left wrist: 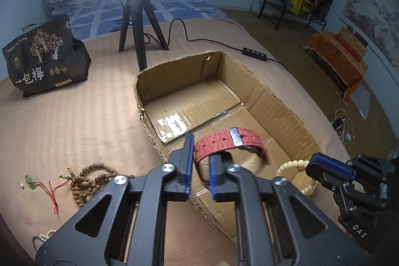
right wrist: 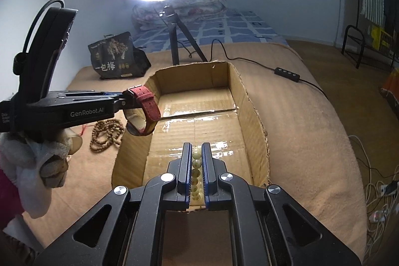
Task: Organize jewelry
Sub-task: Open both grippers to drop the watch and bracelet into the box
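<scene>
While your left gripper (left wrist: 201, 153) clamps the red watch (left wrist: 230, 142) by its strap, holding it above the cardboard box (left wrist: 274, 101) near the box's left wall, your right gripper (right wrist: 197, 161) is closed on the cream bead bracelet (right wrist: 196, 170) over the box's near edge. Outside the box's left wall, the brown bead strand (left wrist: 92, 178) and the red cord with green pendant (left wrist: 40, 185) lie on the tan bed cover (left wrist: 74, 116), with the black snack bag (left wrist: 42, 56) toward the cover's far left.
</scene>
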`<control>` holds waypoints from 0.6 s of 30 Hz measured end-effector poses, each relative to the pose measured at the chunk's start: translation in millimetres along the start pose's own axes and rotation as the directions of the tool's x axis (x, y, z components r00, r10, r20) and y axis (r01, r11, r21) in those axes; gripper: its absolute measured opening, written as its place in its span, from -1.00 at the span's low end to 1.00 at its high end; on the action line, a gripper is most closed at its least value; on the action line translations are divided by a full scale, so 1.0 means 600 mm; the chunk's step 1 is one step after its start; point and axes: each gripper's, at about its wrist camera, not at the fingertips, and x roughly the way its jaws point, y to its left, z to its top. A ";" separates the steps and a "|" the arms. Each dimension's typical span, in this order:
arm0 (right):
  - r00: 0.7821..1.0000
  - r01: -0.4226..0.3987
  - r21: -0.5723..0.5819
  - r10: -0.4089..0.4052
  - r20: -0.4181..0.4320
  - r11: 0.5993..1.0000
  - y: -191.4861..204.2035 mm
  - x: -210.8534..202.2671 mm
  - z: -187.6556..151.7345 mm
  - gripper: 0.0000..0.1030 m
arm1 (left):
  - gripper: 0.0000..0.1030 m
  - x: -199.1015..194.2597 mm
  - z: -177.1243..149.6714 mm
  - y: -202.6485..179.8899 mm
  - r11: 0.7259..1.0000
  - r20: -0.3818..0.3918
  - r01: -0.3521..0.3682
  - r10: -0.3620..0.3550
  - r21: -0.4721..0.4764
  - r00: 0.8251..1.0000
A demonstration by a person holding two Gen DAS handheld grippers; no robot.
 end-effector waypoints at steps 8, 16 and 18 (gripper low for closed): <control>0.999 0.034 -0.002 -0.034 0.020 0.999 0.003 -0.007 0.001 0.12 | -0.05 -0.010 -0.003 -0.007 1.000 0.026 -0.014 0.013 0.022 1.000; 0.999 0.044 -0.013 -0.044 0.023 0.999 0.014 -0.012 0.001 0.14 | -0.05 -0.025 -0.006 -0.002 1.000 0.050 -0.012 0.011 0.022 0.999; 0.999 0.044 -0.014 -0.044 0.022 0.999 0.017 -0.011 0.001 0.14 | -0.05 -0.032 -0.007 0.003 1.000 0.059 -0.006 0.006 0.013 0.998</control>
